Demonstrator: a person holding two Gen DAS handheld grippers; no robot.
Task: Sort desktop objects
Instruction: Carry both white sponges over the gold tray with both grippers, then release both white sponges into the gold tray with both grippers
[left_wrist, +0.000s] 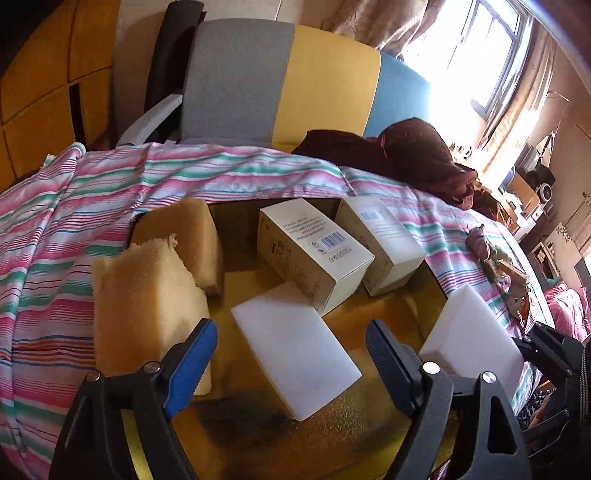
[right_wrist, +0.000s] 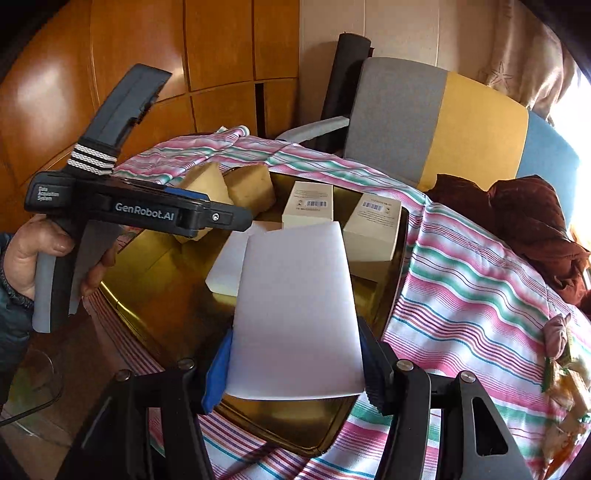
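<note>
Sorted by kind on gold tray (right_wrist: 147, 280): sponges, boxes, one white block (left_wrist: 295, 343). Second block (right_wrist: 295, 314) pinched in right gripper (right_wrist: 295, 369) above tray, presumably for pairing. Left gripper (left_wrist: 291, 350) spread, empty.

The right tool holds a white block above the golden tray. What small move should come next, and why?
Probably lower the right tool and set its white block on the tray beside the other white block. The tray already groups like things: two sponges together, two boxes together. The left tool is open, holding nothing.
</note>
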